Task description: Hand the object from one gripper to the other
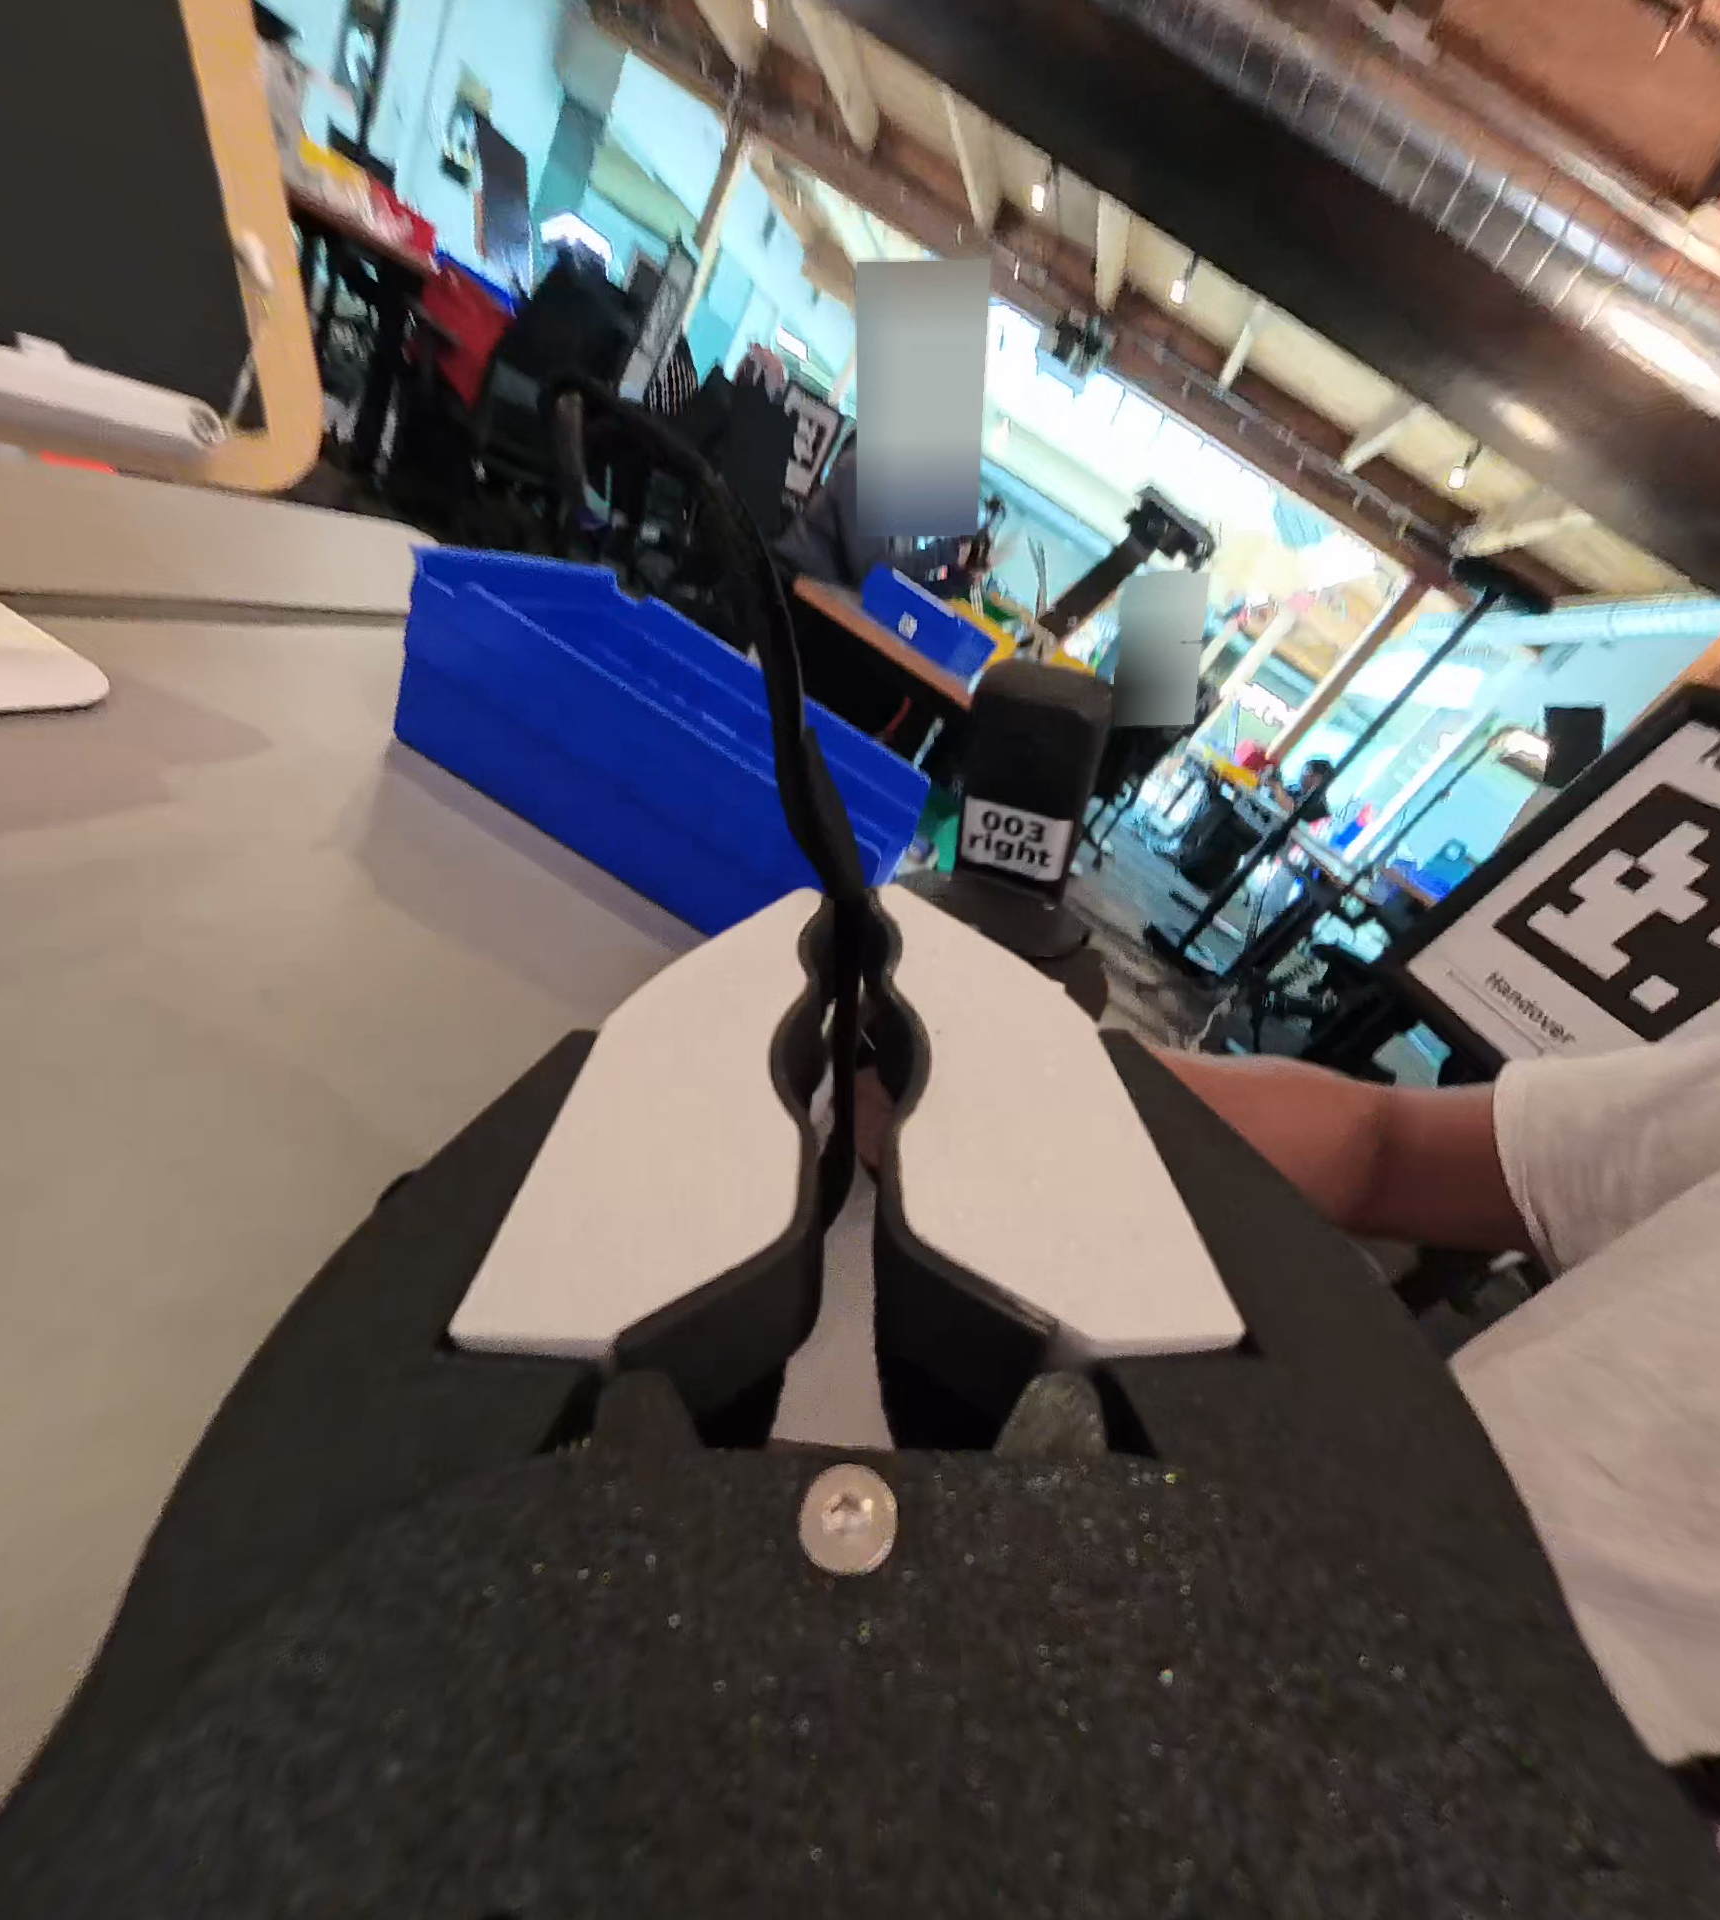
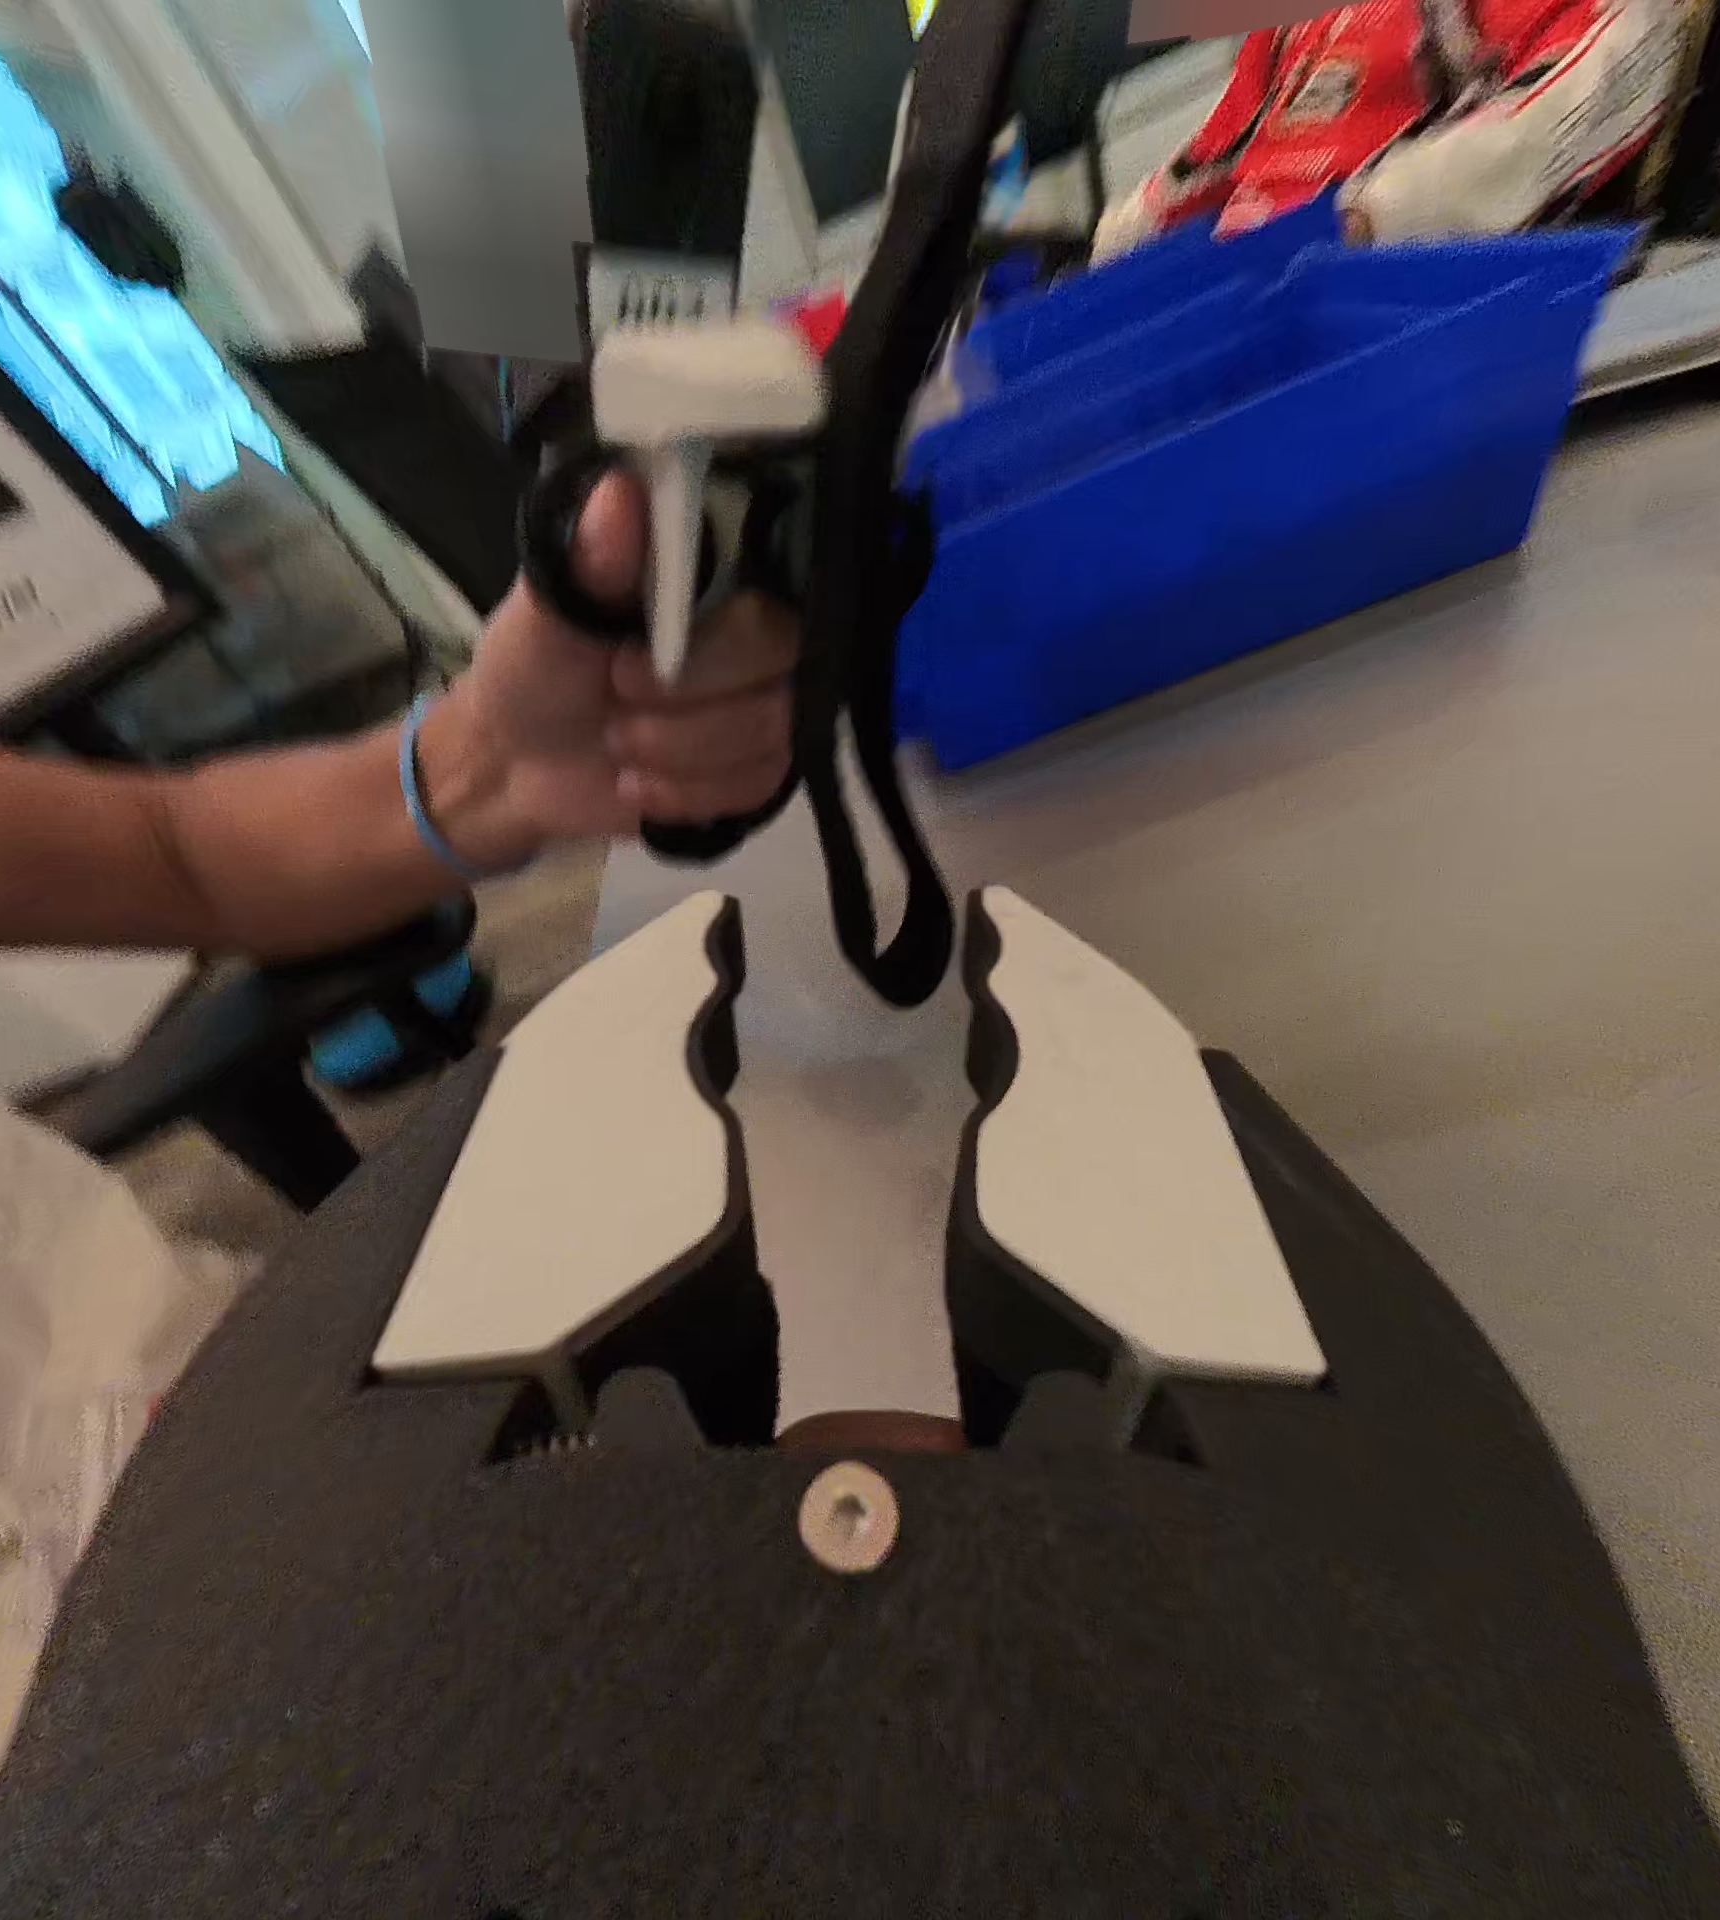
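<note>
Black strap [image 1: 814, 790] is sitting pinched between the pressed-together jaws of the left gripper [image 1: 851, 920], rising from the tips toward the ceiling. Its looped lower end [image 2: 892, 935] is hanging just ahead of the right gripper [image 2: 851, 914], whose jaws are standing spread around empty air, not touching it. Beyond the strap a blue bin [image 1: 617, 727] is resting on the grey table [image 1: 160, 987]
</note>
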`<state>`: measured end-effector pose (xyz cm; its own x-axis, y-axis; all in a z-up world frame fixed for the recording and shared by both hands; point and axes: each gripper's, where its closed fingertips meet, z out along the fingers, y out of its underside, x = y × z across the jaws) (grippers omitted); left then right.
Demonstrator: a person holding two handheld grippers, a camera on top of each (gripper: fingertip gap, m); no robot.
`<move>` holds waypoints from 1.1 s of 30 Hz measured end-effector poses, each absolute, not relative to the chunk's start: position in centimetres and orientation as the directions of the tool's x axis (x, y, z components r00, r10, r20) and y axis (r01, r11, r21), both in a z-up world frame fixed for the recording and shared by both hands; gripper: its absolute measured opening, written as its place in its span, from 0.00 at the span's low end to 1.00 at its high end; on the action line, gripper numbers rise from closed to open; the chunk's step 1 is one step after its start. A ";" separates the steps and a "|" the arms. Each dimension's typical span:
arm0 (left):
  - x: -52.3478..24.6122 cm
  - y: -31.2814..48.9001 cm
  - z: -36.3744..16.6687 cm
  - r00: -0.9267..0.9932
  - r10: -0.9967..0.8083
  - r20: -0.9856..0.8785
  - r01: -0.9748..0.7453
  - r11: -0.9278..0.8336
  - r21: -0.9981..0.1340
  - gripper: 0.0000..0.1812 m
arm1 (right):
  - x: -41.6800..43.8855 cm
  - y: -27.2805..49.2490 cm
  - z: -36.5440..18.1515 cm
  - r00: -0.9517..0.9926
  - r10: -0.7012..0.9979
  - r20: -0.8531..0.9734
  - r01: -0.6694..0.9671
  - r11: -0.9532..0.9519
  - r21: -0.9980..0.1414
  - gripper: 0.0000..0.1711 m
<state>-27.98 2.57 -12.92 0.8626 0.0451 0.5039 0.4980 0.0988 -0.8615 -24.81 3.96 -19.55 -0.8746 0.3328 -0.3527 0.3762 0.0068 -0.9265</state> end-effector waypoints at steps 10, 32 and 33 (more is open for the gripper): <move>-28.3 2.4 -11.1 0.755 -0.075 0.651 0.612 0.435 -0.660 0.02 | -27.0 7.0 -13.9 -0.660 0.218 -0.719 0.454 -0.646 -0.613 0.40; -26.3 3.8 -10.9 0.778 -0.088 0.622 0.600 0.398 -0.694 0.03 | -25.3 4.0 -15.3 -0.711 0.148 -0.687 0.499 -0.582 -0.642 0.03; -26.3 3.8 -11.1 0.793 -0.063 0.606 0.581 0.378 -0.721 0.03 | -25.2 4.2 -15.3 -0.724 0.166 -0.669 0.487 -0.563 -0.667 0.03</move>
